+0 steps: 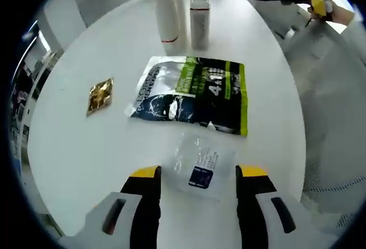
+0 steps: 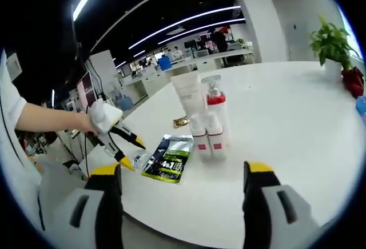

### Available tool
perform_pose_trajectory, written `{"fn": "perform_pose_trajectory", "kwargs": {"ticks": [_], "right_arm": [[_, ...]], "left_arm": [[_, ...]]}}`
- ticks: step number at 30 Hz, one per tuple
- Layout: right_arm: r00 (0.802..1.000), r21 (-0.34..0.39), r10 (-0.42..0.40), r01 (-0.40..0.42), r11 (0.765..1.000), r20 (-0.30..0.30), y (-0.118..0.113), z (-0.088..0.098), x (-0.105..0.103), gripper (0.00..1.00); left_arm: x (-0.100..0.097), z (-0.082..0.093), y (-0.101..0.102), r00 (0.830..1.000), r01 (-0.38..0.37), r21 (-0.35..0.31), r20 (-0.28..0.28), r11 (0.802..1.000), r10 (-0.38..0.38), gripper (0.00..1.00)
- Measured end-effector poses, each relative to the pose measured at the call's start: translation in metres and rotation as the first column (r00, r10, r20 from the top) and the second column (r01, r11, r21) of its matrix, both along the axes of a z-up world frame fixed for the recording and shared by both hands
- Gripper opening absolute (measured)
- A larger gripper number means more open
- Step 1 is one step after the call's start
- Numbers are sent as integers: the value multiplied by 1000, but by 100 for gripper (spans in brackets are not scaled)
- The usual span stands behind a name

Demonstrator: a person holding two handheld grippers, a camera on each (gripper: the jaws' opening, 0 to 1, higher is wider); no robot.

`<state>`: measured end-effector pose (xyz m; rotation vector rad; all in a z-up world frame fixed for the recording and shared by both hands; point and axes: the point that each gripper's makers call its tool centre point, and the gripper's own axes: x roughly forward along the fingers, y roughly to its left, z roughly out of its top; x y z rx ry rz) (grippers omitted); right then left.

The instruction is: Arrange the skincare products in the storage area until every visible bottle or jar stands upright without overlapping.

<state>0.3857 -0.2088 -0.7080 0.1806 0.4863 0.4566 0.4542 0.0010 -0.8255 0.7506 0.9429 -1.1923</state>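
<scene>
Hovering low over the white table [image 1: 74,146], the left gripper [image 1: 197,175] held its yellow-tipped jaws wide apart, with nothing between them but a small clear sachet [image 1: 200,163] lying flat on the tabletop. Just beyond the sachet lay the dark pouch [image 1: 191,95], my landmark here: flat, glossy, black with green bands, its big numerals reading what looked like "4 in 1" and a brand line along one edge too warped to read with confidence. Left of the pouch, well apart, sat a gold foil packet [image 1: 100,95]. Beyond the pouch stood the upright group: a tall white tube [image 1: 166,15] with a red band and a slimmer white bottle [image 1: 200,17], touching or nearly so. In the right gripper view the same group showed a clear pump bottle [image 2: 216,103] with red contents and two small white bottles [image 2: 207,137] in front. The right gripper [image 2: 183,172] also stood open and empty, well short of the group. I judged the sachet and pouch light, limp and slippery, best pinched at a sealed edge; they probably could not stand unaided. The bottles looked rigid but top-heavy, so a mid-body grip seemed safest.
</scene>
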Motion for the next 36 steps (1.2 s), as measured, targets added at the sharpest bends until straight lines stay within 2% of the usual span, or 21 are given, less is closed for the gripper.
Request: {"fn": "perform_pose_trajectory", "kwargs": {"ticks": [3, 9, 24, 36], "right_arm": [[1000, -1, -1, 1, 1000, 0, 0, 0, 0, 88], [1000, -1, -2, 2, 1000, 0, 0, 0, 0, 88], [1000, -1, 1, -1, 1000, 2, 0, 0, 0, 87], [1000, -3, -4, 4, 1000, 1, -1, 0, 0, 87]], "left_arm": [[0, 0, -1, 1000, -2, 2, -3, 1000, 2, 37], [0, 0, -1, 1000, -14, 9, -3, 1000, 14, 37], [-10, 1, 9, 998, 56, 23, -15, 998, -55, 37], [-11, 0, 6, 995, 103, 34, -14, 994, -103, 37]]}}
